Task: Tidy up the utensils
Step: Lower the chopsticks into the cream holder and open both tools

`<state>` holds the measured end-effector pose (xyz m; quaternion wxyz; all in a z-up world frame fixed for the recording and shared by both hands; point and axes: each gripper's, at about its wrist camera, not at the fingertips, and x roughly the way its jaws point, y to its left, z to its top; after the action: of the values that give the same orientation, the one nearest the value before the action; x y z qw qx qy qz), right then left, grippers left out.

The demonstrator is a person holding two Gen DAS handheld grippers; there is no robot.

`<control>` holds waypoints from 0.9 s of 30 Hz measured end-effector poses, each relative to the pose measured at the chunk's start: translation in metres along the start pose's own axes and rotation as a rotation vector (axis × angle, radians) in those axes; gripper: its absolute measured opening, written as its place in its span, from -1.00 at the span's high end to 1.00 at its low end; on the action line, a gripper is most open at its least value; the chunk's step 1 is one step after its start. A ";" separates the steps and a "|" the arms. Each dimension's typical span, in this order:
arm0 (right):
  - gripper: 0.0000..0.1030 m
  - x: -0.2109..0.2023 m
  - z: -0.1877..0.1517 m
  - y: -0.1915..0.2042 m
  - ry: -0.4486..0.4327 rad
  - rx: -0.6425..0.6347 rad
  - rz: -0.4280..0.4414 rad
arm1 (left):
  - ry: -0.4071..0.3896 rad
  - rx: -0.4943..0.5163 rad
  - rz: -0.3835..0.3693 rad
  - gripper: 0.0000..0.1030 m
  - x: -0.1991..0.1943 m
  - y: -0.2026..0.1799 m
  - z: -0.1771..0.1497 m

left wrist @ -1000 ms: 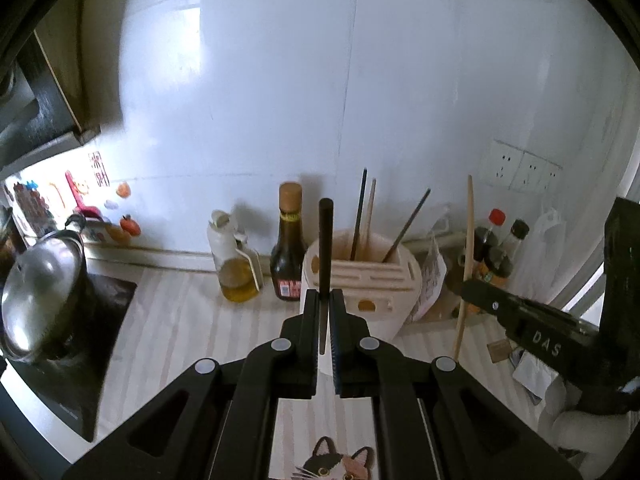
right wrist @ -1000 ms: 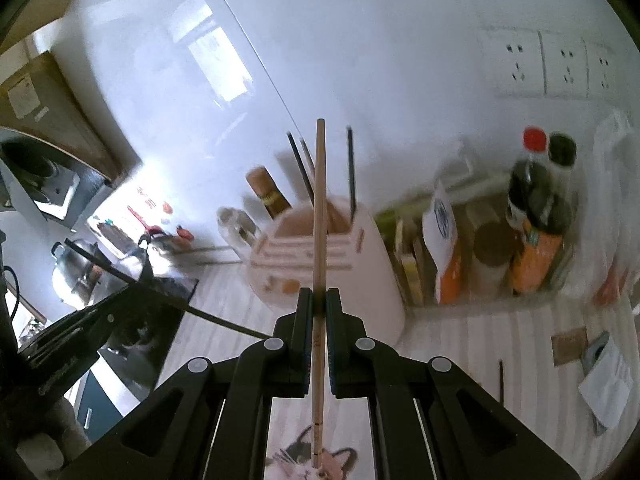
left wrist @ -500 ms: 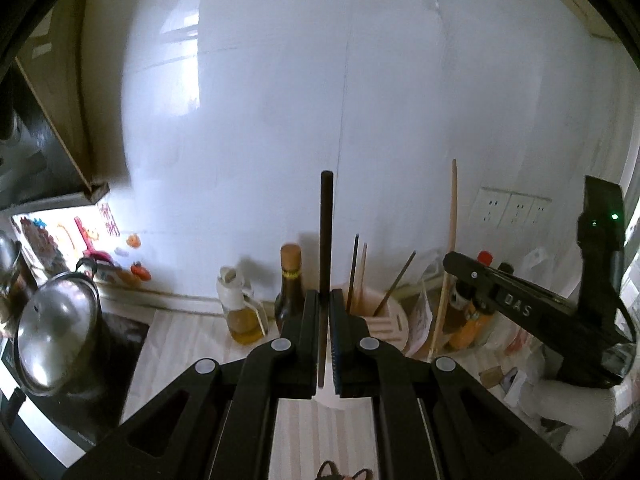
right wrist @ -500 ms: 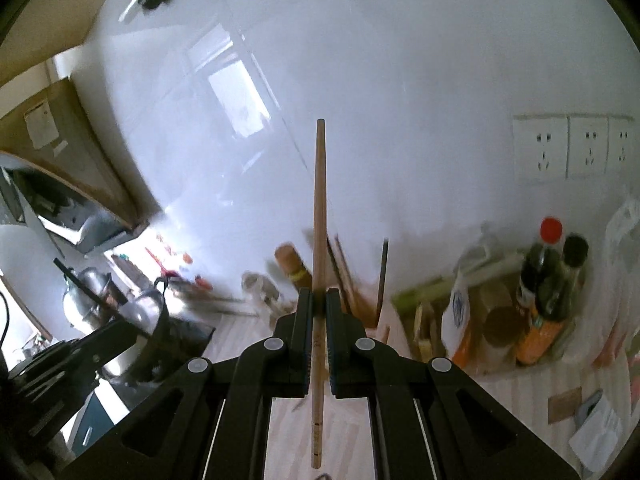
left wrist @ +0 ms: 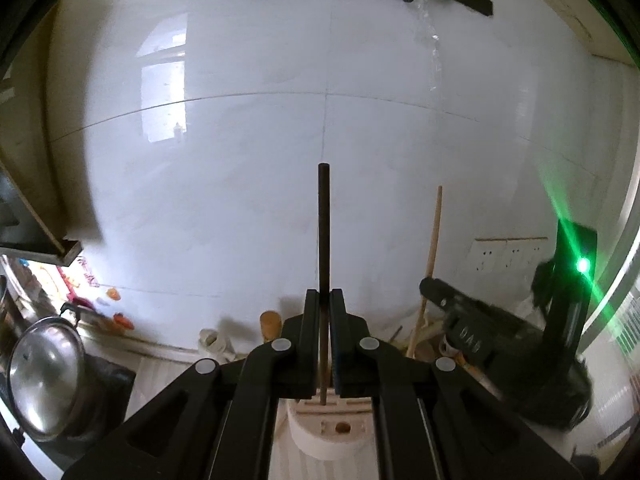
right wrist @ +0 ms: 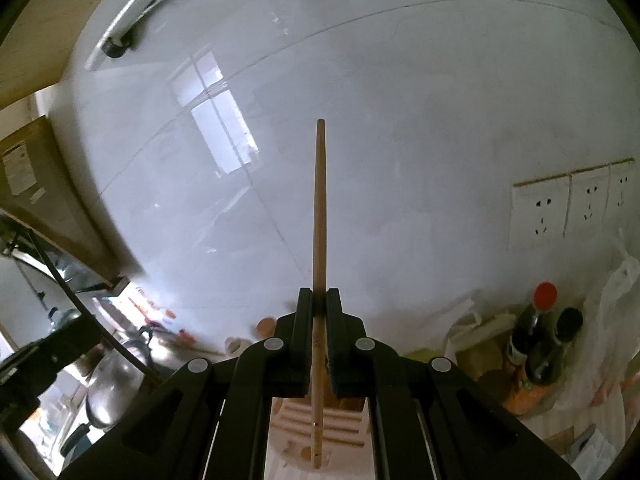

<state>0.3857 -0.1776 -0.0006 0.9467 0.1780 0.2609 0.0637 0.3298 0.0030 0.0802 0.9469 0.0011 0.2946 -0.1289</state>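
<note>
Left tool (left wrist: 324, 304) clamped tight; right tool (right wrist: 319, 302) clamped tight.

Utensil holder (left wrist: 328, 428) on counter before wall, pot (left wrist: 44, 376) far left, bottles (right wrist: 536, 344) right.

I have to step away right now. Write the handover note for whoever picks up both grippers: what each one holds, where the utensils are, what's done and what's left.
Left gripper: shut on the dark chopstick, held upright.
Right gripper: shut on the light wooden chopstick, also upright.
Utensil holder: on the counter below both grippers, against the white wall; its slotted top is in view under each chopstick's lower tip.
Done: both chopsticks are gripped and held over the holder.
Left: lower each tip into the holder, open the jaws, pull back. The grippers are close together, so probably place one at a time.
</note>
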 end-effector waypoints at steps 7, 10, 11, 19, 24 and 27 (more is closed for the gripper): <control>0.88 0.036 -0.008 -0.003 -0.057 -0.005 -0.055 | 0.047 -0.023 -0.033 0.95 0.048 0.012 0.005; 0.88 0.045 -0.014 -0.005 -0.084 -0.015 -0.073 | 0.087 -0.029 -0.046 0.95 0.072 0.018 0.001; 0.88 0.049 -0.016 -0.006 -0.092 -0.020 -0.078 | 0.096 -0.032 -0.046 0.95 0.077 0.021 -0.001; 0.88 0.077 -0.024 -0.010 -0.105 -0.040 -0.094 | 0.176 -0.048 -0.066 0.95 0.115 0.029 -0.012; 0.87 0.088 -0.028 -0.009 -0.051 -0.048 -0.081 | 0.191 -0.071 -0.033 0.85 0.114 0.034 -0.011; 0.83 0.083 -0.029 -0.007 -0.034 -0.046 -0.079 | 0.192 -0.063 0.028 0.36 0.108 0.035 -0.009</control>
<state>0.4416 -0.1576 -0.0650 0.9565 0.1468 0.2502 0.0294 0.4192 0.0109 0.0101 0.9156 -0.0121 0.3878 -0.1057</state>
